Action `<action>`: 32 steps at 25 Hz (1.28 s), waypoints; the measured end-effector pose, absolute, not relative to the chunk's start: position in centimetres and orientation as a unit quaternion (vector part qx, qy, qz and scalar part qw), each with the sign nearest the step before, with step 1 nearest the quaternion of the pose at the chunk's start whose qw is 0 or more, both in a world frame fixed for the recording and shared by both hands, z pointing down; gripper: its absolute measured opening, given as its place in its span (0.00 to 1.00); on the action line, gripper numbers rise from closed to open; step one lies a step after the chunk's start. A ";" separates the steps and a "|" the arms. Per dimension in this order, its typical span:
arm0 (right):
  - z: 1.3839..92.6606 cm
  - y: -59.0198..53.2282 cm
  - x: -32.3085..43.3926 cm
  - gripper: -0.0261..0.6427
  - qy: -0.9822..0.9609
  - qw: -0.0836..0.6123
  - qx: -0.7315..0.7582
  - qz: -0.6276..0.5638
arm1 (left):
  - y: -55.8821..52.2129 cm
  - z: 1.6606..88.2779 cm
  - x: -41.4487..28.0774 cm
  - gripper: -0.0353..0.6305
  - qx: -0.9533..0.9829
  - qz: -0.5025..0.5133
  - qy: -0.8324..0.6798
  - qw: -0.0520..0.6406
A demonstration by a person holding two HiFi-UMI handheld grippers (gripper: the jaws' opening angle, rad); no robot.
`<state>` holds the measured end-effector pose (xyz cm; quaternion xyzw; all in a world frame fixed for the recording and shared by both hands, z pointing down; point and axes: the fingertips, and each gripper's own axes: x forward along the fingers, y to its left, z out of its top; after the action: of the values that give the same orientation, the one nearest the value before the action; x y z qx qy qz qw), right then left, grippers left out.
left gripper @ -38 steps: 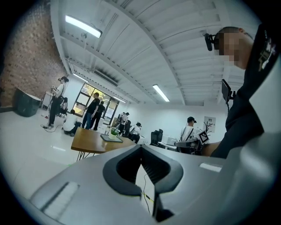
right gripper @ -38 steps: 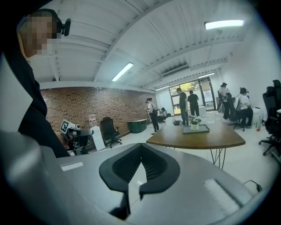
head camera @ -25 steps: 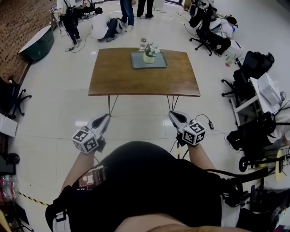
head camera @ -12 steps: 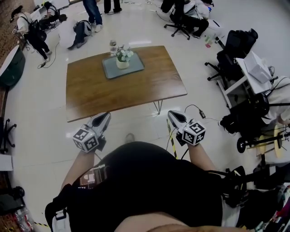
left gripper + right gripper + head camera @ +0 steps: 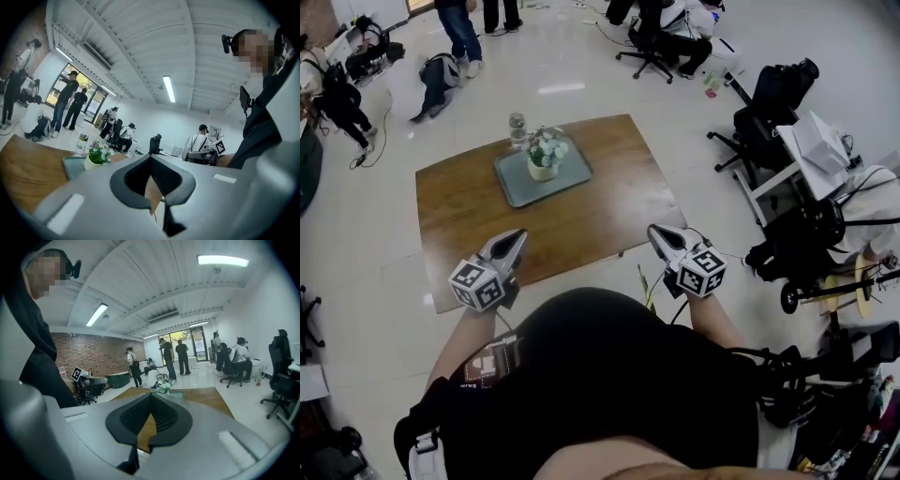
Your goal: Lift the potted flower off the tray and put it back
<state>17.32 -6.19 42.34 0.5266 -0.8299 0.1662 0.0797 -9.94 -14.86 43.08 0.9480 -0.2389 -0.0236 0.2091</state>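
Observation:
A small potted flower (image 5: 543, 156) in a cream pot stands on a grey-green tray (image 5: 565, 176) toward the far side of a brown wooden table (image 5: 581, 220). The pot also shows in the left gripper view (image 5: 95, 156) and, small, in the right gripper view (image 5: 163, 387). My left gripper (image 5: 515, 240) is shut and empty over the table's near edge. The right gripper (image 5: 657, 234), also shut and empty, hangs at the table's near right corner. Both are well short of the tray.
A clear water bottle (image 5: 517, 128) stands on the table just behind the tray. Office chairs (image 5: 775, 94) and a desk (image 5: 811, 155) crowd the right side. Several people (image 5: 461, 28) stand and crouch on the white floor beyond the table.
The table has come much closer and swung in the head view; both grippers, before over bare floor, now reach its near edge. Both stay shut.

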 end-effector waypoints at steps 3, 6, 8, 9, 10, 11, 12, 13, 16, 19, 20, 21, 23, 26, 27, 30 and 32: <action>41.6 -8.9 18.1 0.06 -0.833 0.086 0.522 0.164 | -17.3 42.7 -9.5 0.05 0.947 -0.025 -0.246 0.207; 41.6 -10.8 18.2 0.06 -0.835 0.089 0.518 0.166 | -18.6 42.8 -10.3 0.05 0.943 -0.030 -0.258 0.209; 41.6 -12.1 18.4 0.06 -0.838 0.091 0.512 0.166 | -19.1 43.1 -10.5 0.05 0.940 -0.030 -0.267 0.209; 41.6 -12.8 18.5 0.06 -0.841 0.092 0.508 0.165 | -19.3 43.2 -10.5 0.05 0.938 -0.030 -0.272 0.210; 41.6 -13.5 18.7 0.06 -0.844 0.092 0.503 0.164 | -19.6 43.3 -10.4 0.05 0.936 -0.031 -0.278 0.213; 41.5 -14.2 18.8 0.06 -0.847 0.091 0.498 0.162 | -20.0 43.4 -10.2 0.05 0.934 -0.032 -0.283 0.214; 41.4 -15.0 19.0 0.06 -0.851 0.090 0.492 0.160 | -20.3 43.4 -9.9 0.05 0.933 -0.031 -0.288 0.214; 41.3 -15.9 19.2 0.06 -0.855 0.089 0.485 0.159 | -20.6 43.3 -9.7 0.05 0.931 -0.030 -0.295 0.212; 41.6 -18.4 19.8 0.06 -0.872 0.082 0.455 0.158 | -21.2 43.1 -9.3 0.05 0.924 -0.026 -0.324 0.201; 41.9 -20.7 21.6 0.06 -0.889 0.079 0.423 0.155 | -21.8 42.8 -8.1 0.05 0.913 -0.026 -0.362 0.189; 41.9 -21.6 22.5 0.06 -0.896 0.080 0.410 0.153 | -22.0 42.9 -7.6 0.05 0.905 -0.029 -0.380 0.189; 42.0 -22.4 23.3 0.06 -0.901 0.082 0.397 0.153 | -22.3 43.0 -7.0 0.05 0.895 -0.033 -0.400 0.193; 42.3 -23.5 25.3 0.06 -0.910 0.085 0.374 0.154 | -22.7 43.8 -5.4 0.05 0.876 -0.039 -0.433 0.208; 42.6 -24.4 27.8 0.06 -0.922 0.084 0.346 0.150 | -23.1 45.1 -2.2 0.05 0.860 -0.029 -0.459 0.221; 42.8 -24.8 28.4 0.06 -0.926 0.083 0.337 0.149 | -23.4 45.4 -1.3 0.05 0.856 -0.022 -0.467 0.222; 44.1 -25.8 29.2 0.06 -0.931 0.083 0.320 0.156 | -24.2 45.9 0.6 0.06 0.845 -0.006 -0.486 0.223; 45.0 -26.0 29.0 0.06 -0.930 0.081 0.319 0.165 | -24.6 46.5 0.6 0.11 0.841 0.009 -0.494 0.222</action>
<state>29.04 -26.05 45.02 0.3189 -0.9297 0.1655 0.0805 0.65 -24.64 46.50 0.8407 -0.4937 0.0094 0.2222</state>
